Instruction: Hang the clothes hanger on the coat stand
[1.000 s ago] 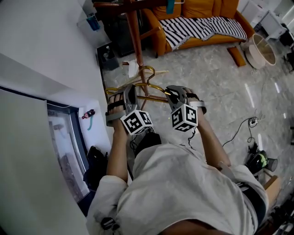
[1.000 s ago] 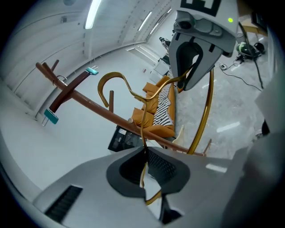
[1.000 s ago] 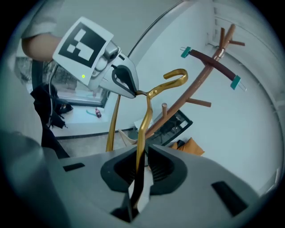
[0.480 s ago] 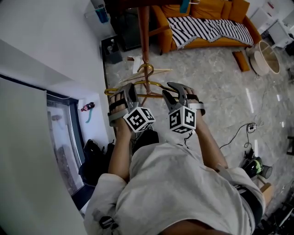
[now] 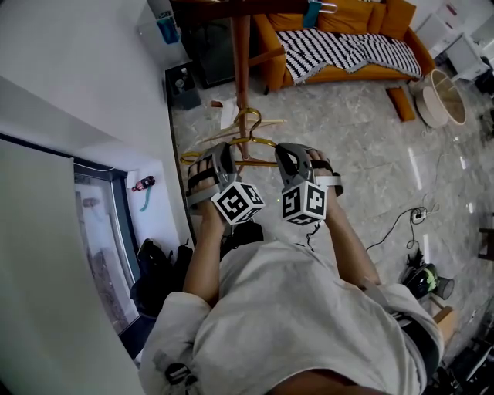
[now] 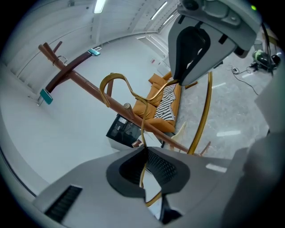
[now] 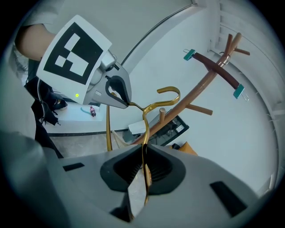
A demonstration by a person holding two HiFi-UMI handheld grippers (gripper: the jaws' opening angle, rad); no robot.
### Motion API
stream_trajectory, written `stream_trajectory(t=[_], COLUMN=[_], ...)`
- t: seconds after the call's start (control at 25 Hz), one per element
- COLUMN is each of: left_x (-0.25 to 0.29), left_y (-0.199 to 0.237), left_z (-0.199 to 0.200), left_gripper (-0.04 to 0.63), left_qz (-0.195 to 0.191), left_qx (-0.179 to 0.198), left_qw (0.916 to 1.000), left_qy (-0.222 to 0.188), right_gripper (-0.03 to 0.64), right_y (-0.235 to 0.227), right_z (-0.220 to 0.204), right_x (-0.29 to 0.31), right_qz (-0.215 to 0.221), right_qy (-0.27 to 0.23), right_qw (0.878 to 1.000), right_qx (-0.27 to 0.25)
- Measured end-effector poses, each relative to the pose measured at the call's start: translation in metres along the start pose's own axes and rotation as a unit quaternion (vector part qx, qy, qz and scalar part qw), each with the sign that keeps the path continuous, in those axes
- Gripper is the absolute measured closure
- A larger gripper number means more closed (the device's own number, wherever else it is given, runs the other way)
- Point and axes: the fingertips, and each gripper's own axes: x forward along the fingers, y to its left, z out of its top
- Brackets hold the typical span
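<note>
Left gripper (image 6: pixel 143 171) and right gripper (image 7: pixel 143 171) (jaws just closed) each pinch the thin gold wire clothes hanger (image 7: pixel 168 90), so two-handed it's steady, hook near the brown wooden coat stand (image 5: pixel 241 69), not hung yet.

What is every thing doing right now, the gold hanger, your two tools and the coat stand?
gold hanger: held up in both tools, hook near the stand, not on a peg yet.
left tool: shut on the hanger's wire.
right tool: jaws have just been closing, now shut on the hanger's wire.
coat stand: upright.
teal clip: clipped on the stand's arm.
</note>
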Motion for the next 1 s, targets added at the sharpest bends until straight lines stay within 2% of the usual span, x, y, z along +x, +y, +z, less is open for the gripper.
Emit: stream_trajectory(t=[1.0], left_x=[0.039], left_y=[-0.012], left_z=[-0.013], left_gripper=[0.568], left_qz=[-0.035], left_qx=[-0.009], left_qw=[0.9993], left_qy=[0.0], right_gripper=[0.594], right_y=[0.006], right_z=[-0.024], right_x=[0.057], right_qz=[0.034], right_qy=[0.047], right_qw=[0.998], right_qx=[0.021])
